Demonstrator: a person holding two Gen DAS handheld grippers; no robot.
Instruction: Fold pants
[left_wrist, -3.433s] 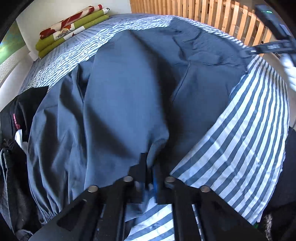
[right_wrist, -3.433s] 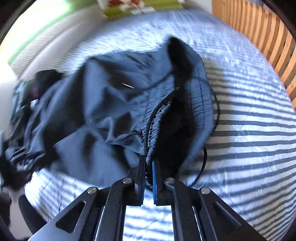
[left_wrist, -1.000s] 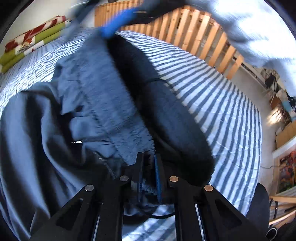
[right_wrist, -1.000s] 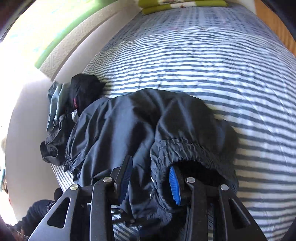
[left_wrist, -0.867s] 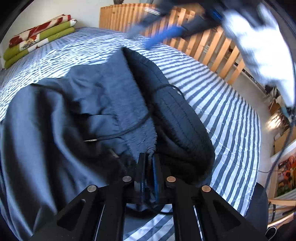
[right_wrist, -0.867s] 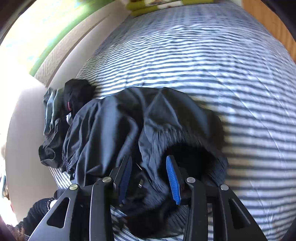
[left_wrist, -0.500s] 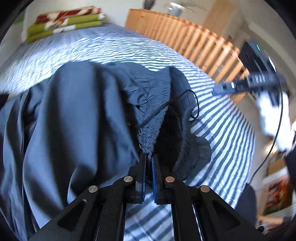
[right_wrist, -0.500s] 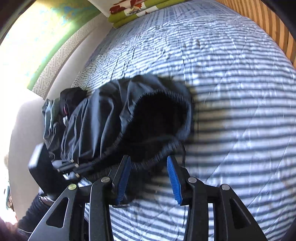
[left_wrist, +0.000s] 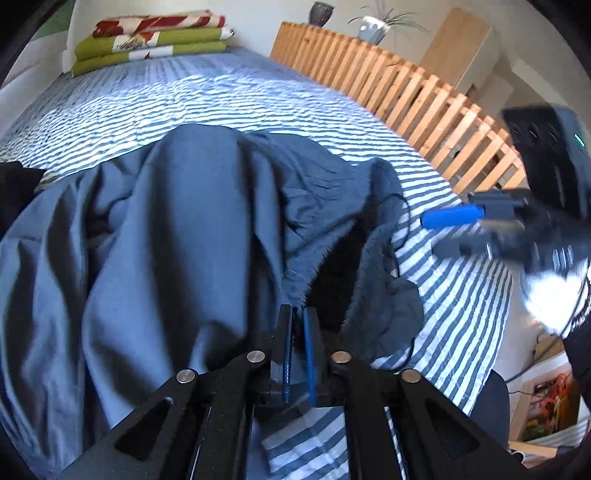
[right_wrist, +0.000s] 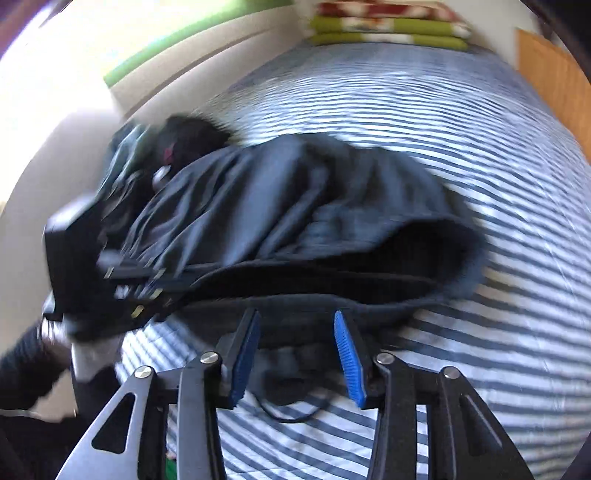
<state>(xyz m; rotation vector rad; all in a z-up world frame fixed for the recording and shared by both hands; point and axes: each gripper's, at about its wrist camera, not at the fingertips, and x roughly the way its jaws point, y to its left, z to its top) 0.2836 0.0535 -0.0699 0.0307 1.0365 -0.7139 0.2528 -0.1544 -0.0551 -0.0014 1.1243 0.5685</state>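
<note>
Dark blue pants (left_wrist: 177, 236) lie bunched on the striped bed, waistband end toward me, drawstring trailing onto the sheet. My left gripper (left_wrist: 297, 314) is shut on the waistband edge of the pants. The right gripper (left_wrist: 454, 229) shows in the left wrist view at the right, off the cloth, with a blue pad visible. In the right wrist view the pants (right_wrist: 280, 206) spread across the middle with the waistband opening gaping dark. My right gripper (right_wrist: 295, 325) stands open just in front of the waistband, with nothing pinched between its pads. The left gripper (right_wrist: 129, 277) appears blurred at the left.
The blue-and-white striped bed (left_wrist: 229, 92) stretches back to a stack of folded green and red blankets (left_wrist: 147, 40). A wooden slat rail (left_wrist: 424, 96) runs along the right side. A pile of dark clothes (right_wrist: 177, 144) lies at the bed's left edge.
My right gripper has let go of the waistband, swung out to the right and come back low in front of it, open. The left gripper stays shut on the waistband.
</note>
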